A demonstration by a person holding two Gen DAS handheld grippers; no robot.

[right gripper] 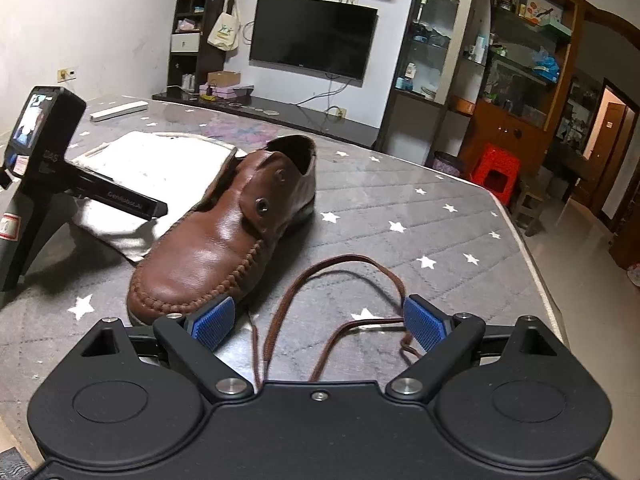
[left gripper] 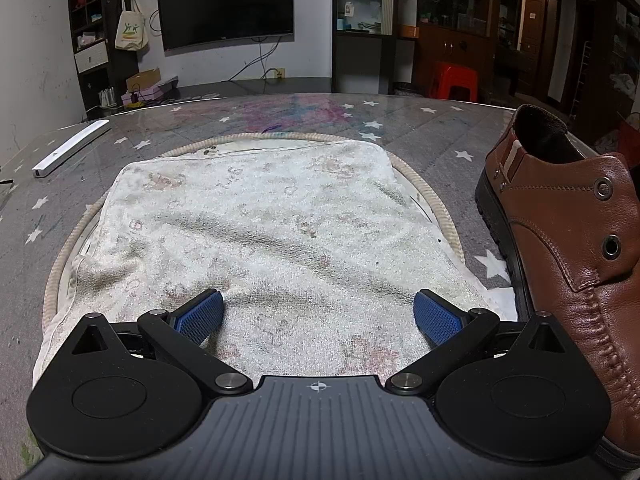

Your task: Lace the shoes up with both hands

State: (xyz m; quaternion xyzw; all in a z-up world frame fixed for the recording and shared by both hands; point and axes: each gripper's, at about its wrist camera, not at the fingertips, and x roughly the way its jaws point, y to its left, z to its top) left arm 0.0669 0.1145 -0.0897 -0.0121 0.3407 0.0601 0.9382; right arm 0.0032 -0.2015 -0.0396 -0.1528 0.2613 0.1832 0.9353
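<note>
While poised over towel (left gripper: pixel 256 216), left gripper (left gripper: pixel 319 314) jaws spread wide, empty; right gripper (right gripper: pixel 319 322) jaws likewise wide, straddling loose shoelace (right gripper: pixel 344 264) beside unlaced shoe (right gripper: pixel 216 248).

A brown leather shoe (right gripper: pixel 218 248) with a glossy, polished toe, raised stitching along the seam and dull metal eyelets sits on a matt grey quilted cloth table cover (right gripper: pixel 400 208) printed with white stars. Beside the shoe's toe lies a brown woven fabric lace (right gripper: pixel 276 320), matt and slightly fuzzy. On the shoe's other side, a rough, nubby white terry towel (left gripper: pixel 256 224), stained in places, covers a round mat (left gripper: pixel 436 204) edged in coarse braided cord. Beyond the towel rests a smooth white plastic bar (left gripper: pixel 68 148). Both grippers (left gripper: pixel 318 316) (right gripper: pixel 318 324) are matt black plastic with bright metal pivot pins and blue textured rubbery pads (left gripper: pixel 200 316).
</note>
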